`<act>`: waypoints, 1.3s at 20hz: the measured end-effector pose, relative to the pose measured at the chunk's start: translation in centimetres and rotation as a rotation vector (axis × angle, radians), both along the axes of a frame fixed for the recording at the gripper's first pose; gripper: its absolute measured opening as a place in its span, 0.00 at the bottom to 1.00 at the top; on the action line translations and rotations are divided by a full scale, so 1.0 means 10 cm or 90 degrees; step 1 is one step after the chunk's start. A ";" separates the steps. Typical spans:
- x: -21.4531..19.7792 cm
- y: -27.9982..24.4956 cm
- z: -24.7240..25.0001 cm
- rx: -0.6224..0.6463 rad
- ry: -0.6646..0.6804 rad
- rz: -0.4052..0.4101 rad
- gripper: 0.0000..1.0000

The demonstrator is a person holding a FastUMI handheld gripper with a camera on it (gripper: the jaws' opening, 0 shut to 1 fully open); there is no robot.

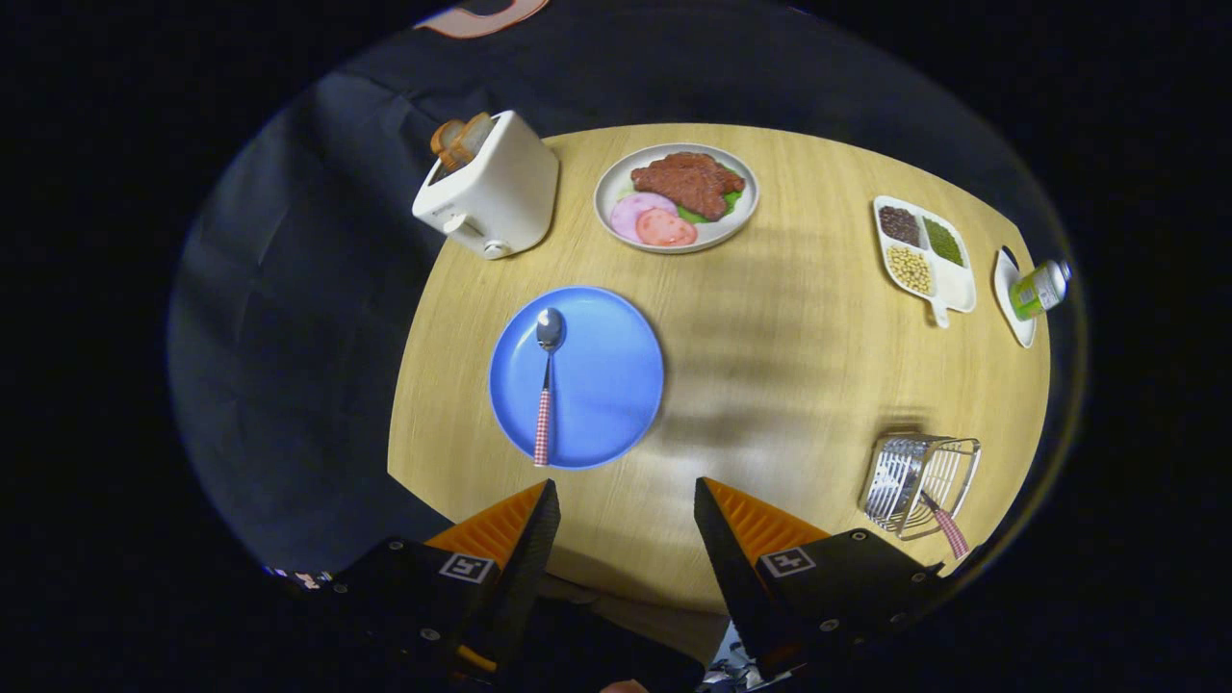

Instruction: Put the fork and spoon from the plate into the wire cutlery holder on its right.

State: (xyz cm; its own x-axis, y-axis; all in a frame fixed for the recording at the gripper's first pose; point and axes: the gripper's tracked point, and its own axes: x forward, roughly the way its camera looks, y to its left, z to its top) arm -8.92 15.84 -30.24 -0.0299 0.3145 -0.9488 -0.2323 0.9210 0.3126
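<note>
A round, light-wood table [770,385] stands in a booth walled with black cloth [289,337]. The gripper [626,500] hangs above the table's near edge with its fingers spread wide and nothing between them; bare tabletop shows in the gap.

Just ahead of the fingers, at about 11 o'clock from them, lies a blue plate [606,375]. On its left half rests a spoon [547,385], bowl pointing away at 12 o'clock and its red-and-white checked handle reaching back to the plate's near rim, close to the left fingertip.

At about 3 o'clock from the fingers, near the table's right edge, stands the wire cutlery holder [919,481]. A utensil with a matching checked handle [948,527], presumably the fork, sits in it, handle leaning out over the near rim; its head is hidden by the wires.

Beyond the blue plate, at 12 o'clock, is a white plate of food [676,197] with a brown slab of meat, green leaves and pink slices. At 11 o'clock from the blue plate, at the far left rim of the table, a white toaster [491,188] holds two slices of toast [457,140] sticking up from its slots. At 2 o'clock from the fingers, far right, a white divided dish [924,255] carries dark, green and pale beans in separate compartments. Just beyond it to the right, a green-labelled bottle [1041,287] lies on a small white saucer [1013,308].
</note>
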 end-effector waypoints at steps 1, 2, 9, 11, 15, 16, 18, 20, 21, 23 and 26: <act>-0.03 0.12 -0.05 0.000 0.005 0.009 0.85; -0.07 0.24 -0.08 -0.002 0.013 0.017 0.85; -0.28 0.89 -0.46 -0.017 0.060 0.061 0.83; -0.29 1.00 -0.59 -0.032 0.063 0.061 0.79; -0.33 1.08 -0.86 -0.069 0.071 0.071 0.66; -0.32 1.08 -0.93 -0.081 0.068 0.063 0.63; -0.30 1.08 -1.04 -0.095 0.071 0.041 0.54; -0.30 1.06 -1.10 -0.108 0.074 0.031 0.46; -0.30 1.05 -1.13 -0.114 0.075 0.031 0.43; -0.34 1.01 -1.18 -0.130 0.085 0.022 0.36; -0.38 1.02 -1.26 -0.141 0.094 0.013 0.28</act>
State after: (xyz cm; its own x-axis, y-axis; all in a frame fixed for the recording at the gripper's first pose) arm -12.71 26.06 -42.84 -0.1772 0.0973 -0.9794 -0.2182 0.9665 0.1355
